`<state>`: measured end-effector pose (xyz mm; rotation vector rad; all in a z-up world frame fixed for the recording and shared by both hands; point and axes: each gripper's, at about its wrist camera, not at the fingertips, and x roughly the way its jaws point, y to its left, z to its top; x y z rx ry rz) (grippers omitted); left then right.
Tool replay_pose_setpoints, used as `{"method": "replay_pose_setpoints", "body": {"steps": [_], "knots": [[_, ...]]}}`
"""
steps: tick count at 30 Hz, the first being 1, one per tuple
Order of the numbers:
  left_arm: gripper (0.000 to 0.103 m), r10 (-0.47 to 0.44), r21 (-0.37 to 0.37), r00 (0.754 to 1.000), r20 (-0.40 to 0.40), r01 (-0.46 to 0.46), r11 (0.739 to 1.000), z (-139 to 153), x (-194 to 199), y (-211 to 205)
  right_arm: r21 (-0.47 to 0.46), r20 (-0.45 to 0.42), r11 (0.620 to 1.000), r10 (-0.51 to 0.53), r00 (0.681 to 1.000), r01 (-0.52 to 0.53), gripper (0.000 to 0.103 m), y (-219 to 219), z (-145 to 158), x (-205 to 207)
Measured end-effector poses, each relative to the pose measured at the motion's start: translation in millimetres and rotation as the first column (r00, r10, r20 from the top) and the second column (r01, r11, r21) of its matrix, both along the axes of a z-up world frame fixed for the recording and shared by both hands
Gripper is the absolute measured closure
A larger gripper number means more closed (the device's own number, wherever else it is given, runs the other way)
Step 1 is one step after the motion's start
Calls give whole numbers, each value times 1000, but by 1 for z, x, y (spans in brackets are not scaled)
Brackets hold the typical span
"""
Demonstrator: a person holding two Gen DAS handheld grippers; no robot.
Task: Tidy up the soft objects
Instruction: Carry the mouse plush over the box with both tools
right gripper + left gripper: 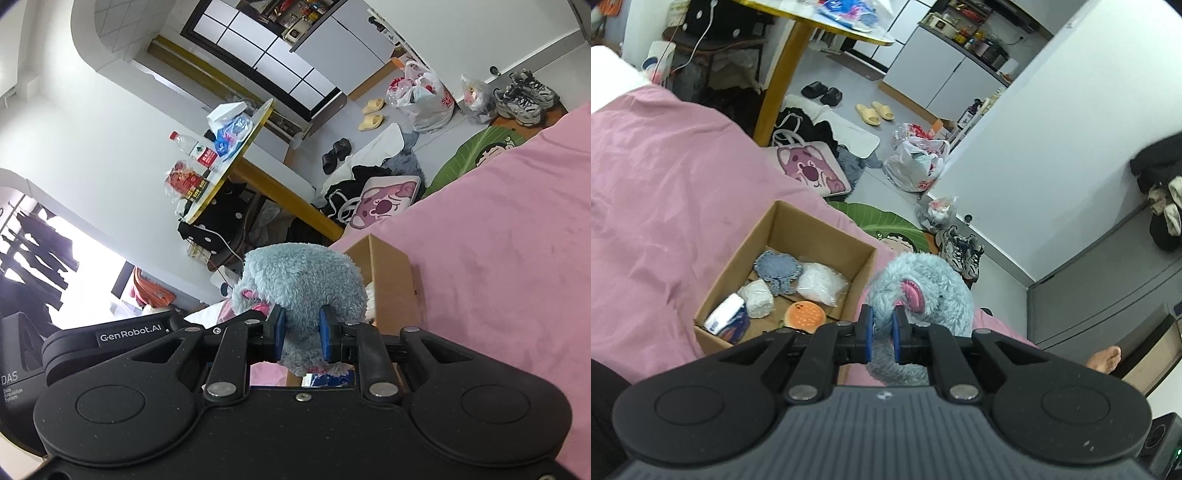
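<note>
Bed with pink cover (665, 192); open brown cardboard box (866, 266) near its foot edge. Left claw (882, 334) and right claw (302, 336) both clamp the fluffy grey-blue plush toy (923, 291) beside the box, hiding the box's near wall.

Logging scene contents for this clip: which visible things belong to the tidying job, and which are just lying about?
Job:
- blue plush toy, pinched by both the left gripper and right gripper
- cardboard box on the pink bedspread
- soft items inside, such as the burger squishy

Lying about:
- yellow slippers
- sneakers
- plastic bag
</note>
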<state>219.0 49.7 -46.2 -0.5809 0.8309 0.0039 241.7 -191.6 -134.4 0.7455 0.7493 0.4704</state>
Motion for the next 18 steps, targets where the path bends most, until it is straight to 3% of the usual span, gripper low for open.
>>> {"method": "replay_pose_setpoints", "body": {"steps": [18], "knots": [[94,28,31,996,-89,-25,999,-24,48,60,-41,-75,998,43,996,-46,84,66,-15,36]]}}
